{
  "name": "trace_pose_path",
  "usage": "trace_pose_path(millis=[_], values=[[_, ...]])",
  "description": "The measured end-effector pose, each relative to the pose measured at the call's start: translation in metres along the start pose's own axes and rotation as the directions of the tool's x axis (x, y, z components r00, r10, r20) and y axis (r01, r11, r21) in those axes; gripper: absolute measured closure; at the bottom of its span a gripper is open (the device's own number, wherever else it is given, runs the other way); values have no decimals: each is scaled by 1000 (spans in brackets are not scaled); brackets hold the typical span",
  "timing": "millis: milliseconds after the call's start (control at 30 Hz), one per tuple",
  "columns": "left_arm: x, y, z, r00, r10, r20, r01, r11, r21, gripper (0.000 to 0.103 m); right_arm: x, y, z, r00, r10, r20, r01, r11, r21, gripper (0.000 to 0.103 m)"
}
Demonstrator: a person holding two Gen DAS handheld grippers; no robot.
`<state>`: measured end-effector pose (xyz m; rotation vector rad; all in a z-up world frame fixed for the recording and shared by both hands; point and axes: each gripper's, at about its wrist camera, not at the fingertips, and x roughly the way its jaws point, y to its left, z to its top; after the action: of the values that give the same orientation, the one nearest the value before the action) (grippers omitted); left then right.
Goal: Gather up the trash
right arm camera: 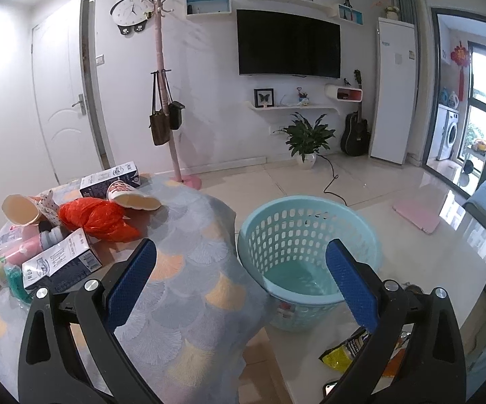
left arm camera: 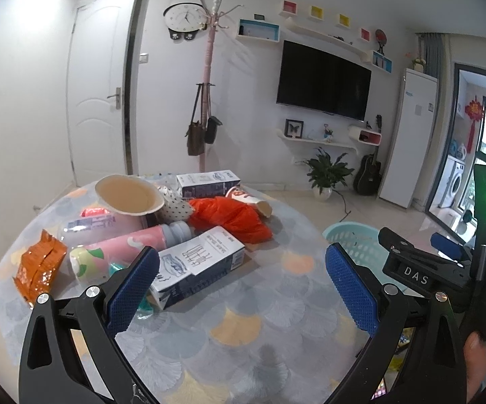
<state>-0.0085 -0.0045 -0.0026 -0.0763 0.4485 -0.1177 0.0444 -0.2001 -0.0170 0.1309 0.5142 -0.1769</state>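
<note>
The room was a bright living room with a dark TV (right arm camera: 288,48) on the wall, and a round table (left arm camera: 229,306) with a fish-scale cloth stood in front. The trash lay in a heap on the far left part of the table: a milk carton (left arm camera: 197,266) nearest the front, a pink bottle (left arm camera: 125,247) touching it, an orange snack bag (left arm camera: 39,266) by the left edge, a red plastic bag (left arm camera: 233,217) and a paper bowl (left arm camera: 127,195) behind. A blue basket (right arm camera: 307,256) sat on the floor just beside the table's right edge, and it looked empty. The left hand-held gripper (left arm camera: 241,286) was spread wide and held nothing, just in front of the carton. The right hand-held gripper (right arm camera: 241,282) was wide and empty too, over the table's right edge and the basket. I think the carton was the best first pick. It should be pinched across its short sides, gently, so it did not squash or knock the bottle rolling. Then it should be let go right over the basket.
</note>
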Motion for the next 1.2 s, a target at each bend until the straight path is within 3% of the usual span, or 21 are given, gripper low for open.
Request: trace_pose_path(millis=[1200], values=[[-13,23,3,1000,-6,13,7,996,-89,7,-18,19,4,997,3,80,4,997,-81,7]])
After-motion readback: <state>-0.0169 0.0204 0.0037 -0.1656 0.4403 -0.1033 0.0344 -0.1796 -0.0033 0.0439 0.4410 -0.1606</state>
